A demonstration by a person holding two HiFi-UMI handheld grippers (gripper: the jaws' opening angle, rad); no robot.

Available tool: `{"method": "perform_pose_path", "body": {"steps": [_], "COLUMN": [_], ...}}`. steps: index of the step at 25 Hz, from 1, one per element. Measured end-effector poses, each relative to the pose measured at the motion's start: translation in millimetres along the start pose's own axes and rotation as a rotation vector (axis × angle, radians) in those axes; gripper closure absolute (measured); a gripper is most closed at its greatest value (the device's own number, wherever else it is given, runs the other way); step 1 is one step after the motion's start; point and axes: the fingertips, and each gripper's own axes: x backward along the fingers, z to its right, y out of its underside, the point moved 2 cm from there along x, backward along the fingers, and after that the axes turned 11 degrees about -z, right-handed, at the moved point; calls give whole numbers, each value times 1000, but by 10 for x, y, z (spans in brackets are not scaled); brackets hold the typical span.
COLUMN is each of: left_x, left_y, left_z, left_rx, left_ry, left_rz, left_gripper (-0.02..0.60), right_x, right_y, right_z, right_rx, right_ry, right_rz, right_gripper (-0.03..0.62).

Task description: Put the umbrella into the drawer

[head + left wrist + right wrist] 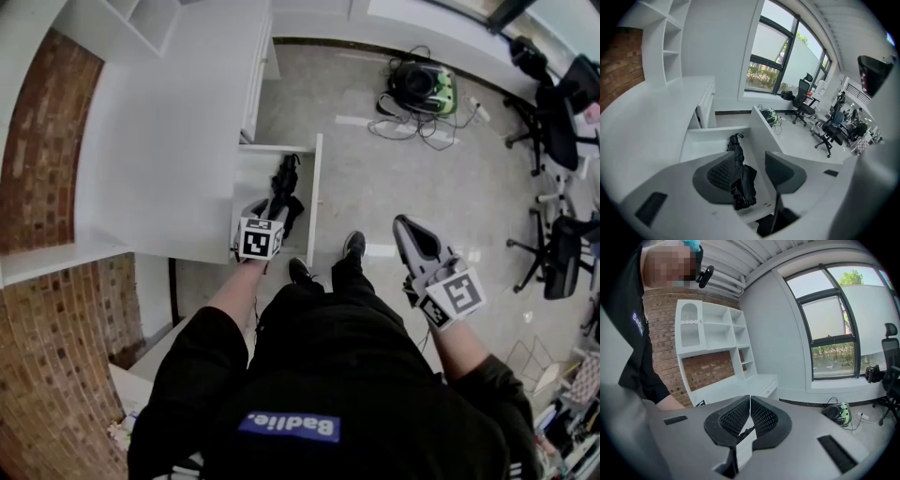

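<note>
Umbrella [284, 192]: black, folded, lying lengthwise inside the open drawer [316, 197], nearer its outer wall than the desk [169, 141].
Left gripper [266, 208]: above the drawer's near end, pointing down, jaws apart, holding nothing and clear of the umbrella.
Right gripper [410, 234]: well apart, over the floor, jaws closed together, empty.

I am standing by a long white desk [178, 122]. A red brick wall [42, 141] is showing beside it, and white shelves [701, 329] are sitting above it. Daylight is coming in through big windows [773, 56]. Black office chairs [562, 122] are standing on the grey floor [375, 206], and some cables [405, 127] are lying there too.
</note>
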Motion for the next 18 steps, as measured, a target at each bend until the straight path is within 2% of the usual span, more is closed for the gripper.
{"method": "perform_pose_path", "body": {"steps": [3, 8, 18], "left_x": [278, 759, 1577], "left_y": [-58, -181, -509], "left_z": [48, 208, 479], "left_rx": [-32, -29, -54], "left_ry": [-3, 22, 38], "left_rz": [62, 162, 321], "left_gripper": [422, 476, 525], "right_x": [-1, 11, 42], "right_y": [-31, -146, -196], "right_z": [-35, -121, -304], "right_rx": [11, 31, 95], "right_ry": [4, 7, -1], "right_rz": [14, 56, 85], "right_gripper": [563, 563, 563]}}
